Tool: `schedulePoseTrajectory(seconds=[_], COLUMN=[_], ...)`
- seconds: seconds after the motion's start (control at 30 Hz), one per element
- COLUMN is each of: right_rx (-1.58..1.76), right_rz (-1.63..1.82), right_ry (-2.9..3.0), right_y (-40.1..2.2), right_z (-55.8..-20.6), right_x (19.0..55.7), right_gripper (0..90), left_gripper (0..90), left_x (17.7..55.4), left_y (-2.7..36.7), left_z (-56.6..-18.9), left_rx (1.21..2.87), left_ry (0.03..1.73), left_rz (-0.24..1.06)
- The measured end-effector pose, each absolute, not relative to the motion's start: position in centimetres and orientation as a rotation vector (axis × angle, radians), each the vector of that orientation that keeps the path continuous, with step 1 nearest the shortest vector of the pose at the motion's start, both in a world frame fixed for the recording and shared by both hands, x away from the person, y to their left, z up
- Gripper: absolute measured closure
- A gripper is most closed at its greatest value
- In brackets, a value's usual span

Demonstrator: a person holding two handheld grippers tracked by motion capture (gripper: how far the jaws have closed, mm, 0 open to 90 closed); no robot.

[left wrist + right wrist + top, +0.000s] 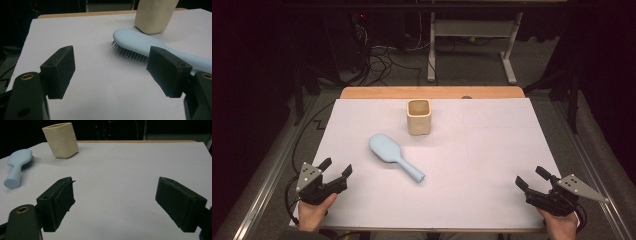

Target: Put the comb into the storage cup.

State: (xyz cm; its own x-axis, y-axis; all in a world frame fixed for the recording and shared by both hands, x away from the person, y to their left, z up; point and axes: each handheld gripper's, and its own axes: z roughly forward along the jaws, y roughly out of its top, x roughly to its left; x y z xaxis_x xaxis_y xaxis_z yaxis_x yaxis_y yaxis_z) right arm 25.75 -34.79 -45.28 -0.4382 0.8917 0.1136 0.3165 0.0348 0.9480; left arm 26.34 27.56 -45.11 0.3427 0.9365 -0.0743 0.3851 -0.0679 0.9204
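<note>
1. The hairbrush (pixel 393 156) is pale blue, with an oval head and a thick rounded handle. It lies bristles down near the middle of the table, head toward 10 o'clock and handle toward 4 o'clock.
2. A cream cup (pixel 418 116) with rounded corners stands upright at 1 o'clock from the brush, close to it but apart.
3. The table (pixel 492 150) has a white top with a wooden strip along its far edge. Behind it are grey floor, loose cables and a dark room.
4. The left gripper (pixel 336 168) rests at the near left corner, jaws wide apart and empty, aimed at the brush.
5. The right gripper (pixel 531 178) sits at the near right corner, jaws spread fully with nothing between them.
</note>
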Motion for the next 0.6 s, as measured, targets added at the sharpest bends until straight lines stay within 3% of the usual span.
schedulePoseTrajectory(seconds=[0.6], right_rx=[1.221], right_rz=[1.411], right_ry=[1.793], right_y=[-34.67], right_z=[-45.30], right_x=[25.75], right_gripper=[16.0], left_gripper=[20.5], left_x=[26.23], left_y=[27.58], left_z=[-45.09], left_rx=[1.634], left_ry=[1.226], left_rz=[0.714])
